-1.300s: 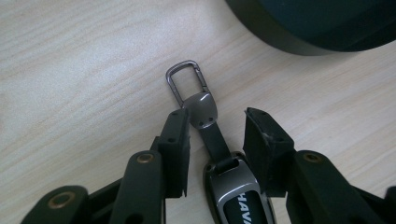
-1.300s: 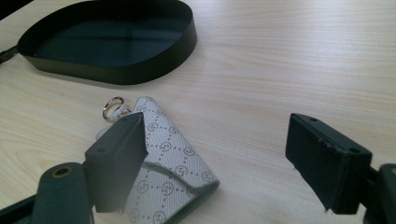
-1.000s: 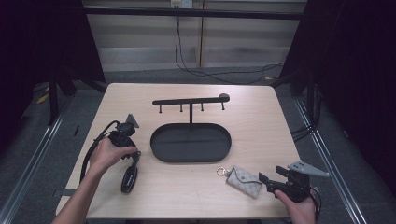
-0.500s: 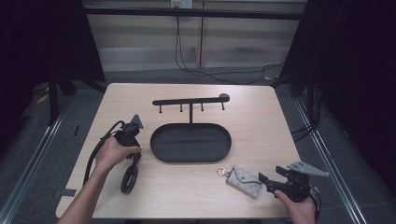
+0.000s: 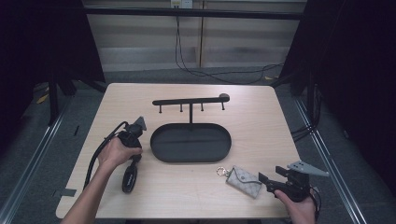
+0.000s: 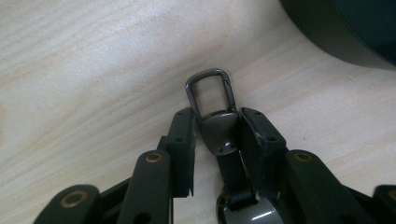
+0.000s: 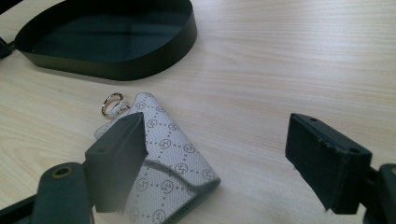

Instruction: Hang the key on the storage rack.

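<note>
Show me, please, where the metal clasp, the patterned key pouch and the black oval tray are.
metal clasp [image 6: 208, 91], left gripper view, on its open loop.
patterned key pouch [image 7: 175, 161], right gripper view, on its flap.
black oval tray [image 5: 161, 156], high view, on its front rim.

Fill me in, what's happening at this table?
A person works two handheld claws. The left claw has just been closing and now pinches the metal clasp end of a black key strap beside the oval black tray. The right claw is open, with the patterned key pouch at its left jaw.
</note>
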Available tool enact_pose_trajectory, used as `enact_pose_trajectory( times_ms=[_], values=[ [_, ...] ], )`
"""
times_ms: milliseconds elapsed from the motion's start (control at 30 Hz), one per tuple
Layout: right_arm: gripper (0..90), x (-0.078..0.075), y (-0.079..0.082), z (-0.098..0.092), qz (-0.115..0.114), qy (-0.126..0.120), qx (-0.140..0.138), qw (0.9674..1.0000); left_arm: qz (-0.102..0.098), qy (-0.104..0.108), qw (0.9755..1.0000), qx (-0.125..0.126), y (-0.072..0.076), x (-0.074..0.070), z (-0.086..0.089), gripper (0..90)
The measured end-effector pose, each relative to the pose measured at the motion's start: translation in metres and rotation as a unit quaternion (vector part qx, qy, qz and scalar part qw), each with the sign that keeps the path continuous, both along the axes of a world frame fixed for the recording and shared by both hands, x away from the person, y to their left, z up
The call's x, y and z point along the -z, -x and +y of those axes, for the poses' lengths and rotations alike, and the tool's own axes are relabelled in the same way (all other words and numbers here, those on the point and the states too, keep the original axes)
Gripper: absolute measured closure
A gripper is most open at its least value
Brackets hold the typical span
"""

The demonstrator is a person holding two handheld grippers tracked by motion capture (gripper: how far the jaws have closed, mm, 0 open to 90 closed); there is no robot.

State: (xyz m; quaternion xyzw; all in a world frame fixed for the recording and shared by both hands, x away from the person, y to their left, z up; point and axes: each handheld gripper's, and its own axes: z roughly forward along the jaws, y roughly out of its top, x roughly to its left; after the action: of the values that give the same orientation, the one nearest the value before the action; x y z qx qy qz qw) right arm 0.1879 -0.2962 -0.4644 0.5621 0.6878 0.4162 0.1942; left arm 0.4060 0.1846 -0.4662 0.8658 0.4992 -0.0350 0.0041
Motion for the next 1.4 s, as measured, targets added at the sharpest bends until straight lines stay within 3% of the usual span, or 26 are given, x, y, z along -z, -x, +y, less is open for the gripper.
enact_pose_trajectory(
  times_ms=[333, 400, 433, 533, 800, 867, 900, 1100, 1400],
  values=[
    [20.8, 0.0, 0.0, 0.0, 0.0, 0.001, -0.001, 1.0, 0.006, -0.017, 0.9998, 0.002, -0.001, 0.0, -0.004, 69.0],
    [20.8, 0.0, 0.0, 0.0, 0.001, 0.001, -0.001, 1.0, 0.007, -0.025, 0.9996, 0.014, -0.002, -0.001, -0.005, 69.3],
    [20.8, 0.0, 0.0, 0.0, 0.001, 0.001, -0.001, 1.0, 0.006, -0.02, 0.9998, -0.001, -0.001, 0.0, -0.006, 69.5],
    [20.8, 0.0, 0.0, 0.0, 0.002, 0.001, -0.001, 1.0, 0.013, -0.023, 0.9996, -0.003, -0.003, 0.0, -0.005, 69.9],
    [20.8, 0.0, -0.001, 0.0, 0.003, 0.001, 0.0, 1.0, 0.028, -0.004, 0.9996, 0.009, -0.004, -0.002, 0.001, 70.1],
    [20.8, 0.001, -0.001, 0.0, 0.003, 0.001, 0.0, 1.0, 0.024, 0.004, 0.9997, -0.003, -0.003, -0.004, 0.002, 70.1],
    [20.8, 0.0, -0.001, 0.0, 0.003, 0.001, 0.0, 1.0, 0.03, 0.006, 0.9995, 0.008, -0.004, -0.005, 0.005, 70.1],
    [20.8, 0.001, -0.001, 0.0, 0.003, 0.001, 0.001, 1.0, 0.033, 0.021, 0.9992, -0.006, -0.003, -0.014, 0.013, 70.2],
    [20.8, 0.0, -0.001, 0.0, 0.003, 0.0, 0.002, 1.0, 0.015, 0.031, 0.9994, -0.004, 0.002, -0.034, 0.025, 70.8]
  ],
)
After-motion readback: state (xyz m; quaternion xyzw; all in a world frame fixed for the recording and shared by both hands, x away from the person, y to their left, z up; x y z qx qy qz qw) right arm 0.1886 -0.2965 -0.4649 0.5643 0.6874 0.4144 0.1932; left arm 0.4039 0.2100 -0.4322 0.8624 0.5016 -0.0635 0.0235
